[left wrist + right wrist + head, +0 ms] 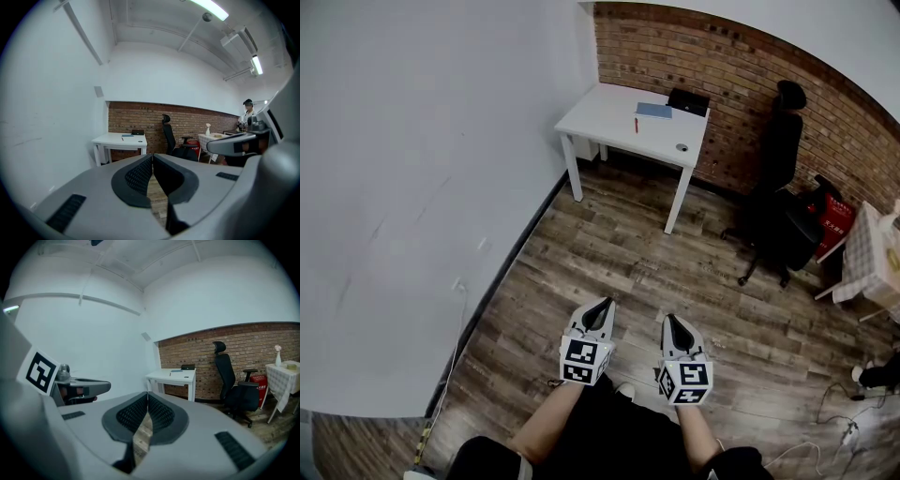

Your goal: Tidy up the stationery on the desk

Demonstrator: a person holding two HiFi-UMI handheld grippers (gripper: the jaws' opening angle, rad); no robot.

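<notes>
A white desk [609,117] stands far off against the brick wall, in the room's corner. On it lie a blue notebook [653,111], a red pen [637,124], a black box [688,101] at the back and a small round thing [682,147] near the front edge. My left gripper [606,306] and right gripper [667,322] are held side by side low over the wooden floor, well short of the desk. Both are shut with nothing between their fingers. The desk [120,139] [171,376] appears small in both gripper views.
A black office chair [776,202] stands right of the desk, with a red box [835,215] behind it. A small table with a checked cloth [872,258] is at the far right. Cables [839,422] lie on the floor at the lower right. White wall runs along the left.
</notes>
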